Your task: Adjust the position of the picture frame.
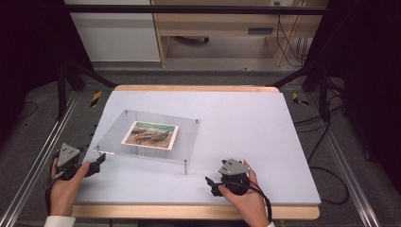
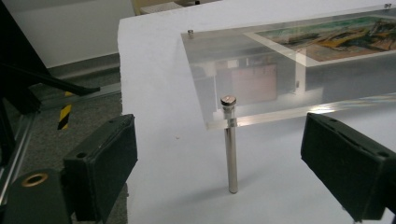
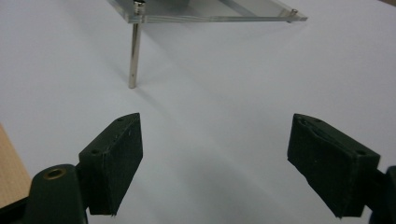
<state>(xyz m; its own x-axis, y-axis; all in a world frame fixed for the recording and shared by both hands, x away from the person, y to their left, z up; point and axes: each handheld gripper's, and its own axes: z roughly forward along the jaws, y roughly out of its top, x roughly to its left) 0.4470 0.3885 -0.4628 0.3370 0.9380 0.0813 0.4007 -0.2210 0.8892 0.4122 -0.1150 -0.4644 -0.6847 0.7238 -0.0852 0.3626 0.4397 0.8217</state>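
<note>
I saw clear frame (image 1: 149, 136) with picture standing on metal legs on white table (image 1: 246, 127). Left gripper (image 1: 98, 163) just beside frame's near-left leg (image 2: 229, 144), jaws spread, empty. Right gripper (image 1: 211, 184) near frame's near-right leg (image 3: 134, 56), jaws spread, empty.

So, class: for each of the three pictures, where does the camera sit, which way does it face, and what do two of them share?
High view: above the person's side, facing forward and down on the table; shows both hands, the left gripper and right gripper.
Left gripper view: on the left gripper, open jaws facing a metal post under the clear picture frame.
Right gripper view: on the right gripper, open, low over the table.
Shared: all three show the frame.
</note>
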